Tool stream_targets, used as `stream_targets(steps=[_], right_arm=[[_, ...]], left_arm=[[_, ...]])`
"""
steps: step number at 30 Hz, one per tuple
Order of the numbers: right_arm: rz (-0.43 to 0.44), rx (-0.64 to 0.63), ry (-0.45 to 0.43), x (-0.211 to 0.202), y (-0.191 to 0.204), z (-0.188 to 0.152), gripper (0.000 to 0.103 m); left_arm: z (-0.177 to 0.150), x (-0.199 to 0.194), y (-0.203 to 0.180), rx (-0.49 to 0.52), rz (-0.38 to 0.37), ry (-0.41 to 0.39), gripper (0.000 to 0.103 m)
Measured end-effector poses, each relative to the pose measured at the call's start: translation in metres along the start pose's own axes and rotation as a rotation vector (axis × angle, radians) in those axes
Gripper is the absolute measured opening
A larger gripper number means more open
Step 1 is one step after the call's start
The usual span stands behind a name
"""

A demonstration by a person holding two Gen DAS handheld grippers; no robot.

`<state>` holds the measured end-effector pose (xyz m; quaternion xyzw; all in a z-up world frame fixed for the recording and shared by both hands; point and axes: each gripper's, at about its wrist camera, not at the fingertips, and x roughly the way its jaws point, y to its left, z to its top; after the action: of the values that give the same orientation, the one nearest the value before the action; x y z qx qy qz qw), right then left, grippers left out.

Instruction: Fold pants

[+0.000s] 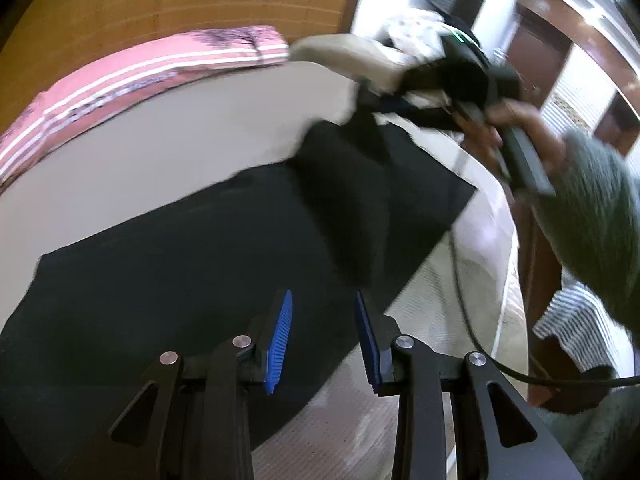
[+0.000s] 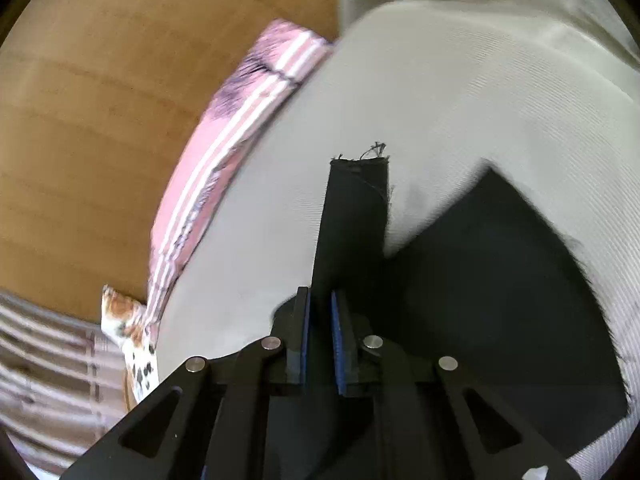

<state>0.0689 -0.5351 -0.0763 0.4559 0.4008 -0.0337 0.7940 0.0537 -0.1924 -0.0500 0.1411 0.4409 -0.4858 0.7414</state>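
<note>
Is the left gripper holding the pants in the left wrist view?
No. The left gripper has its jaws apart with nothing between them, above the black pants lying on the bed.

Black pants, plain dark fabric, spread mostly flat across pale bedding, with one narrow strip with a frayed, thread-trailing end lifted upright off the surface and one folded corner angled toward the bed edge.
</note>
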Motion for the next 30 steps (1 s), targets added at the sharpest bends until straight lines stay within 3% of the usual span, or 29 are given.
stream_targets(steps=[5, 10, 12, 15, 18, 22, 26, 30], right_arm=[[0.042, -0.087, 0.081, 0.040, 0.054, 0.018, 0.010], [0.030, -0.230, 0.182, 0.094, 0.101, 0.017, 0.010], [0.027, -0.299, 0.236, 0.113, 0.112, 0.013, 0.017], [0.010, -0.355, 0.229, 0.116, 0.121, 0.012, 0.025], [0.027, -0.319, 0.221, 0.102, 0.109, 0.019, 0.026], [-0.037, -0.258, 0.221, 0.092, 0.067, 0.030, 0.030], [-0.052, -0.143, 0.243, 0.101, 0.024, 0.032, 0.030], [-0.021, -0.114, 0.249, 0.116, 0.008, 0.034, 0.029]], left_arm=[[-0.005, 0.016, -0.003, -0.004, -0.039, 0.038, 0.034], [-0.005, 0.023, -0.007, -0.026, -0.062, 0.038, 0.034], [-0.008, 0.027, -0.010, -0.024, -0.050, 0.043, 0.034], [-0.012, 0.031, -0.010, -0.034, -0.031, 0.054, 0.034], [-0.015, 0.035, -0.013, -0.033, 0.004, 0.057, 0.034], [-0.016, 0.038, -0.013, -0.044, 0.043, 0.053, 0.034], [-0.017, 0.038, -0.009, -0.054, 0.059, 0.058, 0.033], [-0.018, 0.036, -0.012, -0.039, 0.082, 0.058, 0.033]])
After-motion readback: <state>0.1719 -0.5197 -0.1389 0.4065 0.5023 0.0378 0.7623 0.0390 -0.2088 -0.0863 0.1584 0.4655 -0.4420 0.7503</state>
